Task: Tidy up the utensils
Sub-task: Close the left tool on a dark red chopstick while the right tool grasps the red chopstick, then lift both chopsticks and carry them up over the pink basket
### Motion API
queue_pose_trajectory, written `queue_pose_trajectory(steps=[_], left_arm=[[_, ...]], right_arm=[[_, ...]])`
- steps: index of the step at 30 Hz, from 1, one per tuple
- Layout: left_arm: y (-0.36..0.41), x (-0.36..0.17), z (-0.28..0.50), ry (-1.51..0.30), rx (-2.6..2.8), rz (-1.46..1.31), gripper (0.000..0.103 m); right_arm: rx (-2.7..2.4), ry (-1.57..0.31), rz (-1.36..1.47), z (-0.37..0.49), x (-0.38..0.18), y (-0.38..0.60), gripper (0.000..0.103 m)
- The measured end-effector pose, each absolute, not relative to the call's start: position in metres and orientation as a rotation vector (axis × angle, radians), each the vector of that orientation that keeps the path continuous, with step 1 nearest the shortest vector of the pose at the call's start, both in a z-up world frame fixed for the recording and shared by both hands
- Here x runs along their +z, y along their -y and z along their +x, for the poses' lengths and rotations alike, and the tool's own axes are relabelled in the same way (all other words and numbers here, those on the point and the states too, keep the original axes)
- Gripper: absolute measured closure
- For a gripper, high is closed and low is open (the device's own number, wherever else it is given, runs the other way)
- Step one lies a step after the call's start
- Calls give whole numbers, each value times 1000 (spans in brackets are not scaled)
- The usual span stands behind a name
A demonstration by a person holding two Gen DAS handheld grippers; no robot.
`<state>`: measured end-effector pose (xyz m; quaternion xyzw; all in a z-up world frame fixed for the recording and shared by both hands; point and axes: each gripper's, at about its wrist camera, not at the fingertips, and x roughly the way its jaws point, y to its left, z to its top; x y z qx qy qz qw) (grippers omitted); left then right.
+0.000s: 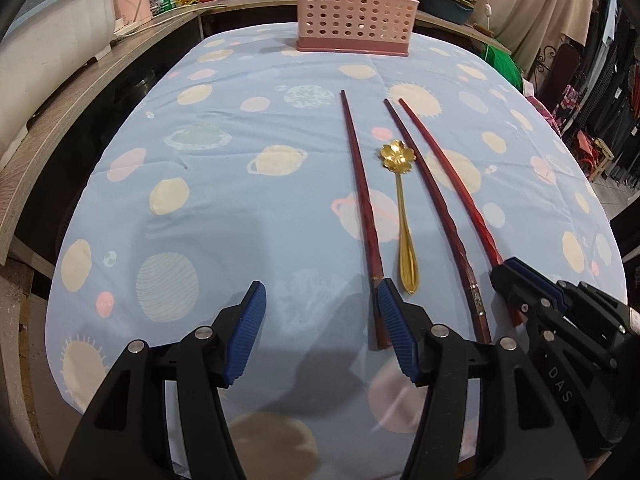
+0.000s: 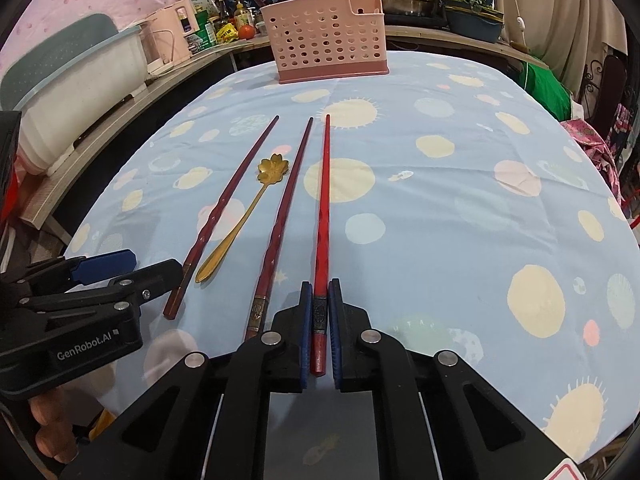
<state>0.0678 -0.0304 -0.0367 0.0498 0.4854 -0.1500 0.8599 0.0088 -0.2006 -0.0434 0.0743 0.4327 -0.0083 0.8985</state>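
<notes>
Three dark red chopsticks and a gold flower-bowl spoon (image 1: 403, 216) lie lengthwise on the planet-print tablecloth (image 1: 224, 184). My right gripper (image 2: 320, 292) is shut on the thick end of the rightmost, brighter red chopstick (image 2: 323, 216), which rests on the cloth. My left gripper (image 1: 320, 294) is open and empty, its right finger (image 1: 394, 320) beside the thick end of the leftmost chopstick (image 1: 358, 200). The middle chopstick (image 1: 432, 208) lies between the spoon and the held one. A pink perforated utensil holder (image 1: 352, 12) stands upright at the table's far edge.
A wooden counter (image 1: 80, 80) runs along the left and back with a white tub, pink appliance, bottles, a tomato and steel pots. A green bag (image 2: 548, 84) and hanging clothes are off the table's right side.
</notes>
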Motion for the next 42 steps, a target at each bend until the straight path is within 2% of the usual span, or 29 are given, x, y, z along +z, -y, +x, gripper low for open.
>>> queue_pose_trajectory(steps=[14, 16, 24, 42], left_arm=[[36, -41, 63, -1023, -323, 122, 49], [37, -41, 63, -1020, -323, 125, 54], [38, -40, 62, -1016, -342, 133, 95], [26, -20, 68, -1026, -342, 82, 96]], right_arm=[[-14, -896, 162, 8, -43, 201, 95], [-14, -896, 162, 8, -43, 201, 95], [-14, -897, 161, 8, -43, 201, 95], [7, -889, 198, 6, -20, 213, 96]])
